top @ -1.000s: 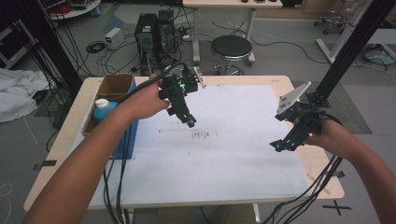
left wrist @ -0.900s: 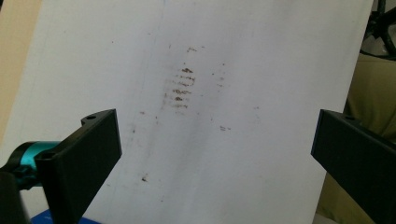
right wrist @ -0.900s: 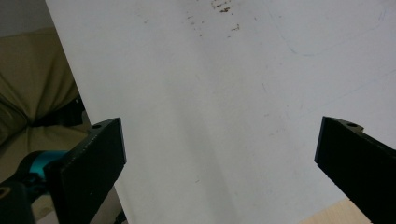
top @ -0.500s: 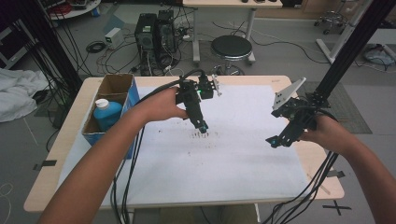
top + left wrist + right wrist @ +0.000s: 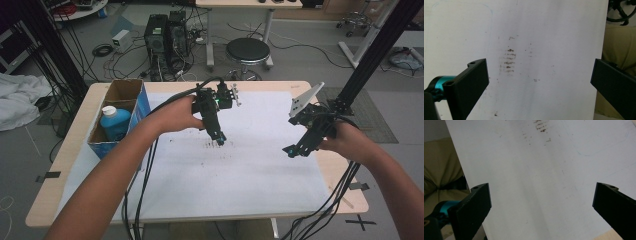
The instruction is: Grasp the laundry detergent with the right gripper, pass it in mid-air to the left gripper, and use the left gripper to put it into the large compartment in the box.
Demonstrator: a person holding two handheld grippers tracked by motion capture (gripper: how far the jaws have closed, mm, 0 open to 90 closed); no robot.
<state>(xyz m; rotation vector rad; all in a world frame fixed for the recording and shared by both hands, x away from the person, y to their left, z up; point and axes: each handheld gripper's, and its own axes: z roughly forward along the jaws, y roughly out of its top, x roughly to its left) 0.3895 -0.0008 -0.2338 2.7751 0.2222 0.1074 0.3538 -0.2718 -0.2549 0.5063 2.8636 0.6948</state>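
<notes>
Over the white sheet [image 5: 240, 170], the left gripper [image 5: 219, 140] hangs above brown smudges [image 5: 509, 60], jaws wide apart; the right gripper [image 5: 294, 150], also spread, holds nothing.

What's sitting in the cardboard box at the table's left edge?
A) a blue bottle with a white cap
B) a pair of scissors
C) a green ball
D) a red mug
A: in the high view, a blue bottle with a white cap stands inside the cardboard box.
</notes>
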